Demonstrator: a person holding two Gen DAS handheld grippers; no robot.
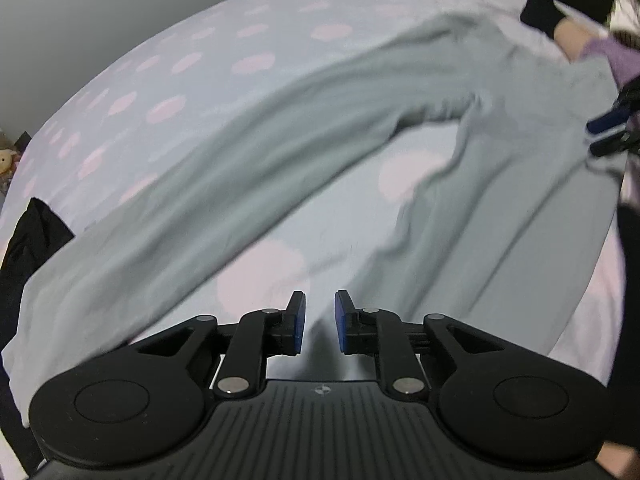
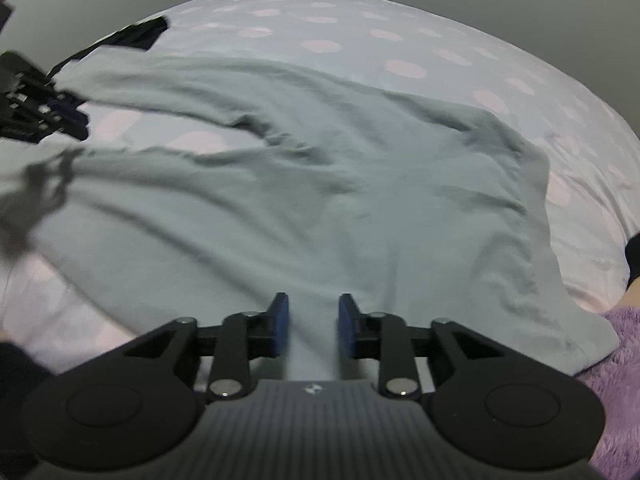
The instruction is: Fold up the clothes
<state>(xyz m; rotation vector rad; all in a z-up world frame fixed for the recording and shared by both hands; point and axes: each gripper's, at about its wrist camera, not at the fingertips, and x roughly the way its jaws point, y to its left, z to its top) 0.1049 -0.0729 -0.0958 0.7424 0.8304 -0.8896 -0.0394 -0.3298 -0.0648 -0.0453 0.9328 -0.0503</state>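
Bed sheet (image 2: pixel 400 36), pale blue with pink dots, fills both views and carries everything else. On it lies a pale grey-green pair of trousers (image 2: pixel 320 184), spread open rather than folded: the two legs splay apart in a V with bare sheet showing between them, the waist end nearest the right wrist camera, creased and rumpled along the seat. A black garment (image 2: pixel 140 34) sits at the far edge, touching or just beside one leg end; which, the blur hides. A purple fleece sleeve (image 2: pixel 616 360) shows at the near right corner. Left gripper (image 1: pixel 320 320) hovers over bare sheet between the legs, fingers narrowly apart, holding nothing. Right gripper (image 2: pixel 313 330) sits low over the waist end, fingers narrowly parted; cloth appears to run into the gap, but whether it is pinched I cannot tell. Risks, as judged: a grab through the soft fabric could catch the sheet too and drag it; splayed legs could fold askew.
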